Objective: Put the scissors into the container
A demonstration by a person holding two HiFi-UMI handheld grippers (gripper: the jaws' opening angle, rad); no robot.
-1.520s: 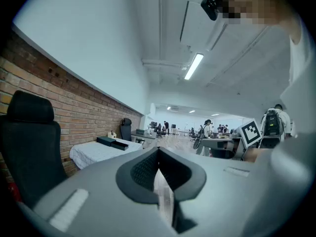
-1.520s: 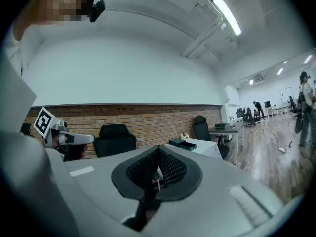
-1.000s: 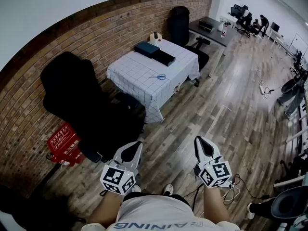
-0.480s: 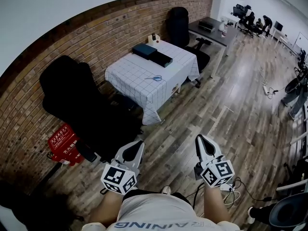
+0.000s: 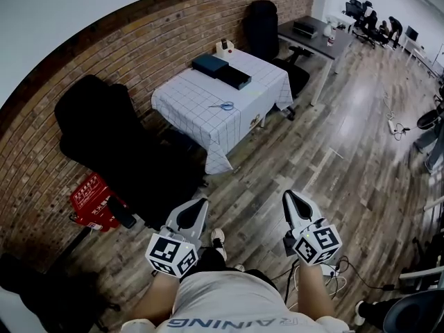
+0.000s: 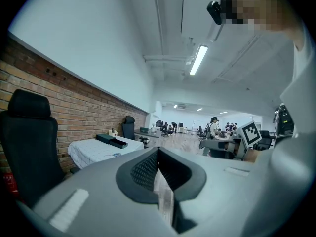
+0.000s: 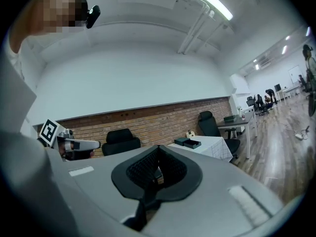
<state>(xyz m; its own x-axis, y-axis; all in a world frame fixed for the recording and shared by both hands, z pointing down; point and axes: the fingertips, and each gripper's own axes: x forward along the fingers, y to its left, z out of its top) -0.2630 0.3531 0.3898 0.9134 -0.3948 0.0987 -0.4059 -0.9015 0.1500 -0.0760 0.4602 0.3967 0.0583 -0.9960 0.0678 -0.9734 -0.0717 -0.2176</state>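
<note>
Left gripper (image 5: 200, 202): jaws pressed together, nothing between them; its own view shows only a thin sliver of floor at the seam. Right gripper (image 5: 287, 195): jaws likewise closed, nothing held. Both are carried low and side by side in front of the person, well short of the table (image 5: 187, 99) and pointing roughly toward it, over bare wooden floor (image 5: 326, 158). A shoe (image 5: 217, 236) shows between and below them. The table is draped in a white chequered cloth and stands with one side against the brick wall (image 5: 139, 40). The scissors (image 5: 223, 105), blue-handled, lie flat on the cloth near the table's open side, away from the wall, untouched and clear of everything else on the table. The container (image 5: 235, 80), a dark, shallow box, sits at the table's far end, well apart from the scissors. A teal box (image 5: 210, 64) lies just beside it on the wall side; whether the two touch cannot be told. A small pale object (image 5: 223, 47) stands at the table's far corner by the wall; it is too small to identify. A black chair (image 5: 104, 137) stands at the table's near end, against the wall. A second chair (image 5: 262, 30) stands beyond the table's far end, with a grey desk (image 5: 312, 37) just past it. A red object (image 5: 94, 203) rests on the floor by the wall, on the near side of the black chair from the table.
</note>
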